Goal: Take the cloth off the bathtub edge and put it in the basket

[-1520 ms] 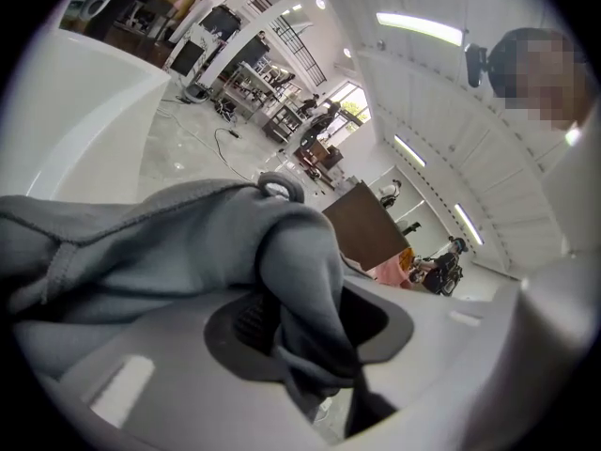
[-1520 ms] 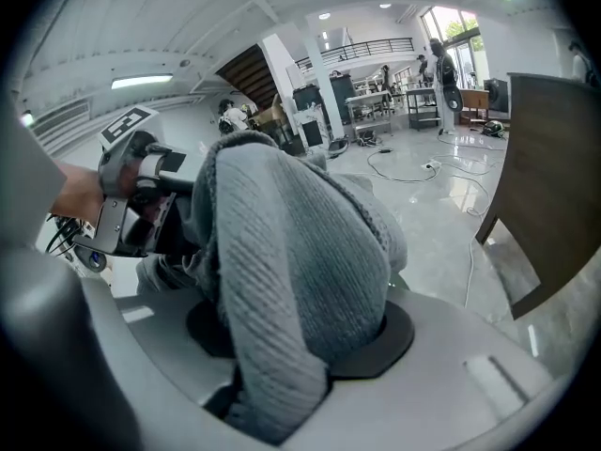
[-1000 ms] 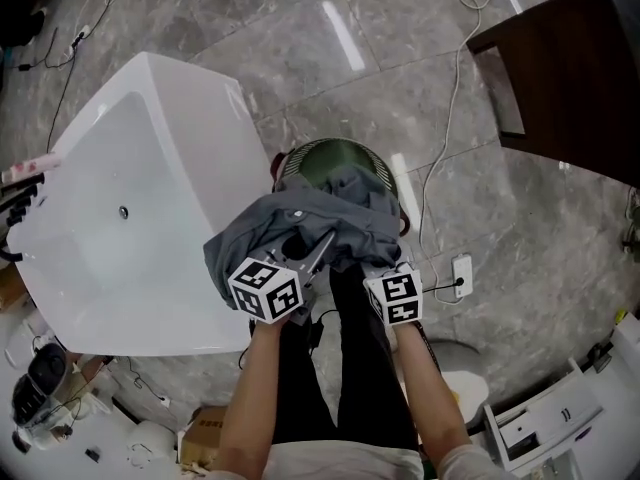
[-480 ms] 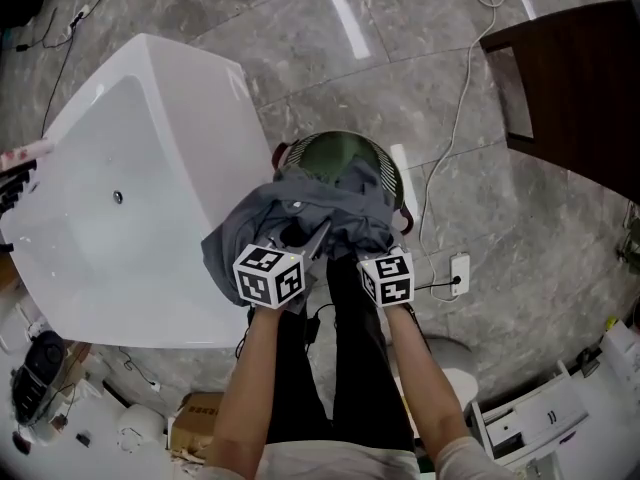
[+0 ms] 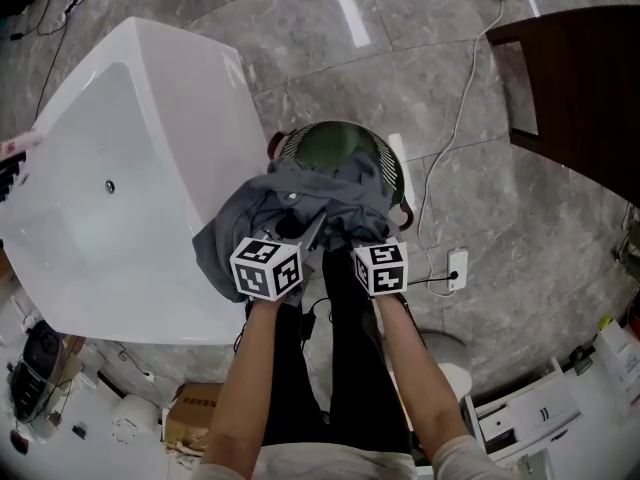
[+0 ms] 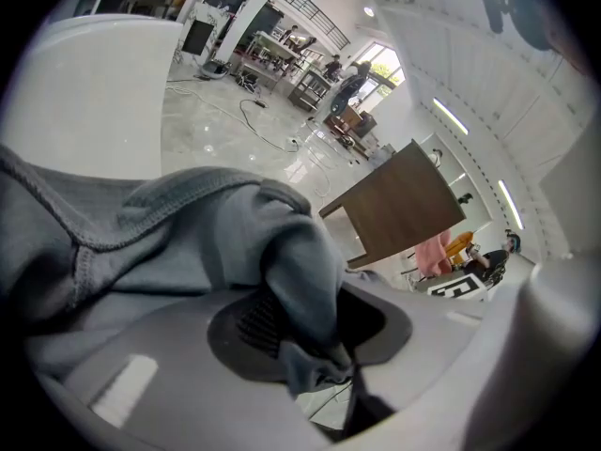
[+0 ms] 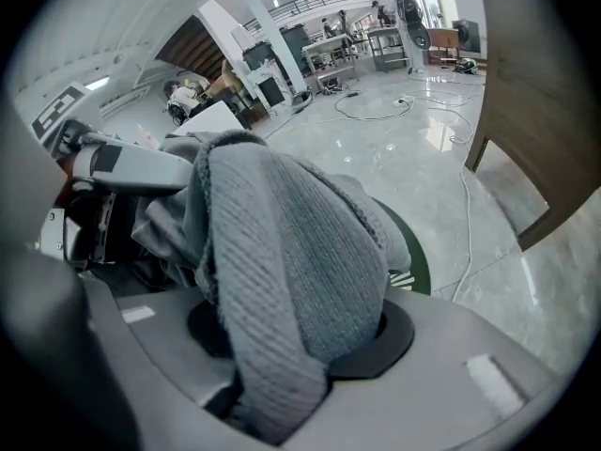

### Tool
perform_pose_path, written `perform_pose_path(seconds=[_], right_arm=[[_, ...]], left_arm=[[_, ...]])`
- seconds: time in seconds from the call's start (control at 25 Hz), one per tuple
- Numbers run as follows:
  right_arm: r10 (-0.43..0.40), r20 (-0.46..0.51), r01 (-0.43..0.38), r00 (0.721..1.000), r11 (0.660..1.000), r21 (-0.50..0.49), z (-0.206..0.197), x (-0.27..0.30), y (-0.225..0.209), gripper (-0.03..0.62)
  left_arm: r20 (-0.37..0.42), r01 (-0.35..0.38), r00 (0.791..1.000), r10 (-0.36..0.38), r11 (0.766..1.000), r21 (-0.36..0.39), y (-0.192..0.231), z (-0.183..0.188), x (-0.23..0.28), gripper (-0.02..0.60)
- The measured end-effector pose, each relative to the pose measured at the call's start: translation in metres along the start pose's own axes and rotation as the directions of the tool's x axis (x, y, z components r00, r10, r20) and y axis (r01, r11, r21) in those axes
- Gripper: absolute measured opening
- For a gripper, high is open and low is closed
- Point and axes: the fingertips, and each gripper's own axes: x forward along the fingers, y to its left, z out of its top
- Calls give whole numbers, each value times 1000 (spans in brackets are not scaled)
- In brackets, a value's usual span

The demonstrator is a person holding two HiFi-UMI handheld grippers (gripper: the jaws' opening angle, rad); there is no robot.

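Observation:
The grey cloth hangs bunched over the near rim of the round dark green basket, which stands on the floor beside the white bathtub. My left gripper is shut on a fold of the cloth; the fabric passes between its jaws. My right gripper is shut on a thick ribbed wad of the cloth. A sliver of the basket shows behind that wad. The cloth hides most of the fingers in both gripper views.
A dark brown cabinet stands at the upper right. A white cable runs over the grey marble floor to a socket. Boxes and clutter lie along the bottom edge. The person's legs stand just behind the basket.
Both grippers have sunk with the cloth toward the basket, and the cloth now lies lower over its near rim. The grips look unchanged.

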Motion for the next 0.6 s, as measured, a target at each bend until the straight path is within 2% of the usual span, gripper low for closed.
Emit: perform_pose_path(seconds=[0.36,0.6], right_arm=[[-10,-24,10,1000,1000,5,-11,5,-8,190],[-48,-17,49,999,997,51,-12,1,-22,212]], left_arm=[[14,-7,1000,7,999,-32,6,-10,3,190],[24,-6,1000,8,998,-56,6,-16,1,192]])
